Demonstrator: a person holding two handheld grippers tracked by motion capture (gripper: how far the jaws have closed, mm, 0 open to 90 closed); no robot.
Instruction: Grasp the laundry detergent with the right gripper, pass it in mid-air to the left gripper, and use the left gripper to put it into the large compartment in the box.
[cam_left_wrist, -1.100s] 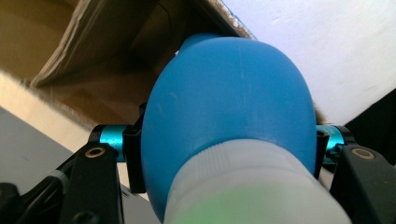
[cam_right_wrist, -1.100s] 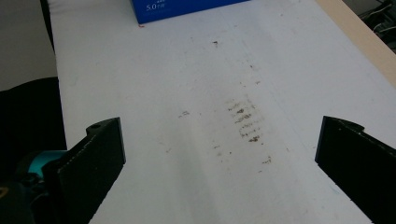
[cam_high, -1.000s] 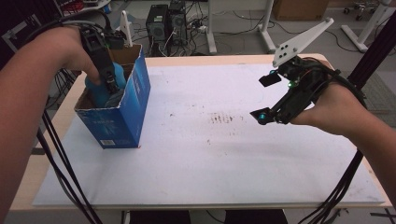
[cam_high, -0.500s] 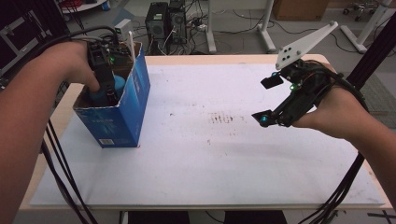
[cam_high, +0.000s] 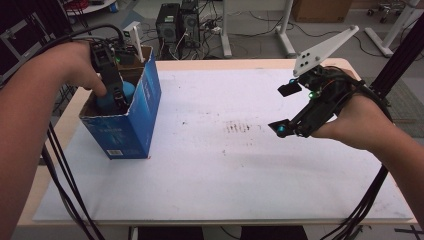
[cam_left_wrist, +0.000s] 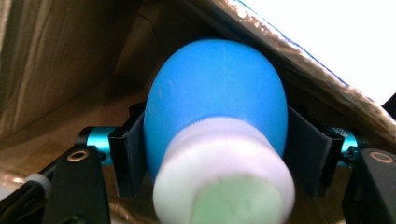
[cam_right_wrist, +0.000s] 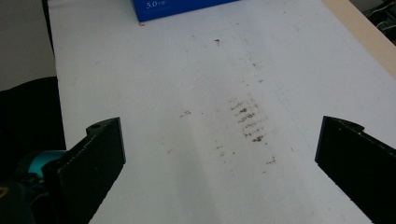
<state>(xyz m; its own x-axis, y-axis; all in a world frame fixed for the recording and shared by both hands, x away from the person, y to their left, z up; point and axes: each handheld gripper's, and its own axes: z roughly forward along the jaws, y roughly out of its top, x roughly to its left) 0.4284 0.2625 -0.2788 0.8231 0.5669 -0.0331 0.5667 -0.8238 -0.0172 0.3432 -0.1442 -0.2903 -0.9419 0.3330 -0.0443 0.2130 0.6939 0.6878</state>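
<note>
Table (cam_high: 200, 64): pale wood top, its edge showing along the far and left sides.
White sheet (cam_high: 240, 190): lies flat over most of the tabletop, reaching the near edge.
Dark smudges (cam_high: 239, 127): on the sheet, near its middle.
Blue box (cam_high: 131, 129): stands open-topped on the sheet by the left edge.

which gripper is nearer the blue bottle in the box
Left. The left gripper is down in the box, jaws either side of the blue bottle; the right gripper hovers across the table.
</note>
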